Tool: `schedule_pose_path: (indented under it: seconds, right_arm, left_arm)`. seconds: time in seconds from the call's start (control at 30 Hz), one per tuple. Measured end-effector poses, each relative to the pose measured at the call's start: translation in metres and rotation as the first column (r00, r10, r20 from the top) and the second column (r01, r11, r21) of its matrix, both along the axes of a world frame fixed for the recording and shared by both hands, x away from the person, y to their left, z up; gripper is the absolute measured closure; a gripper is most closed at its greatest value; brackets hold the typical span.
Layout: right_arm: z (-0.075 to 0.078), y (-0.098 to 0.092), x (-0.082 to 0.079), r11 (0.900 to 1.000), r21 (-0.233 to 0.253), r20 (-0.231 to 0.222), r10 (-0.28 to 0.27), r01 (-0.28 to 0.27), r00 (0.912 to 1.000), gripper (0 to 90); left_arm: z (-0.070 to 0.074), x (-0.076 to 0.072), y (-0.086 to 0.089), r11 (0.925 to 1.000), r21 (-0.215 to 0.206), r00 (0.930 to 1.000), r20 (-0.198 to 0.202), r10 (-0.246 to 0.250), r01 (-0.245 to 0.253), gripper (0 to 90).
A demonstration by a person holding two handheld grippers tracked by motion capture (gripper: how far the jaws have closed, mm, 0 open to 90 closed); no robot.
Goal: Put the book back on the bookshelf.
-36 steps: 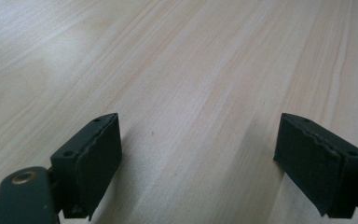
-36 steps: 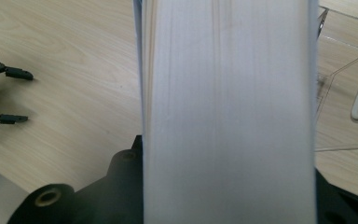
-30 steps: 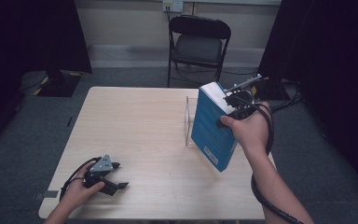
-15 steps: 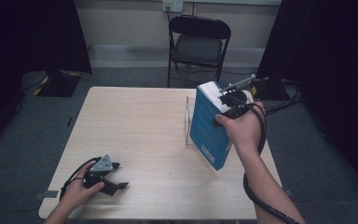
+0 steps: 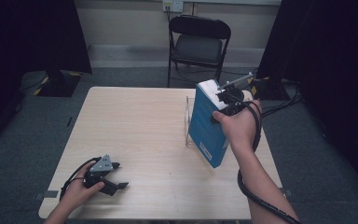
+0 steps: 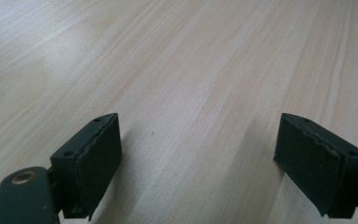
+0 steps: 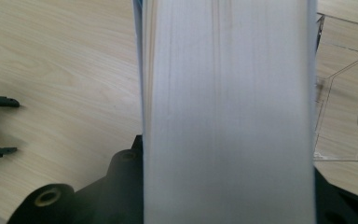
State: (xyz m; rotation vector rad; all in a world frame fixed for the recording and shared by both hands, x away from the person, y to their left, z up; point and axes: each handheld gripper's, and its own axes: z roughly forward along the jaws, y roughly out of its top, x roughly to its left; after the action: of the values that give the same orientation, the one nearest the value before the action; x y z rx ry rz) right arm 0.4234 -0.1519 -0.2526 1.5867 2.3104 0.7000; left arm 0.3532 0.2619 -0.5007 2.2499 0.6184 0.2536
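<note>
- My left gripper (image 5: 114, 183) rests released at the lower left of the light wooden table (image 5: 140, 121), jaws spread over bare wood.
- Right of centre stands a clear acrylic holder (image 5: 189, 122).
- My right gripper (image 5: 223, 103) is clenched on a thick blue-covered book (image 5: 207, 126), held tilted just beside that holder.

I'm working in what looks like a recording studio or lab: black curtains (image 5: 32, 37) on both sides, grey carpet (image 5: 23, 130), a folding chair (image 5: 198, 42), a wall outlet (image 5: 173, 4), floor cables (image 5: 289, 100).
</note>
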Motion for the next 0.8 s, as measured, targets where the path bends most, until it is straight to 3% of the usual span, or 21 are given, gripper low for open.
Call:
schedule_pose_path:
  seconds: [0.8]
  right_arm:
    - [-0.010,0.011,0.017,0.998,-0.003,0.013,-0.069,0.069,0.9976,61.7]
  left_arm:
    - [0.000,0.000,0.000,1.0000,0.001,1.0000,0.001,-0.002,0.002,13.8]
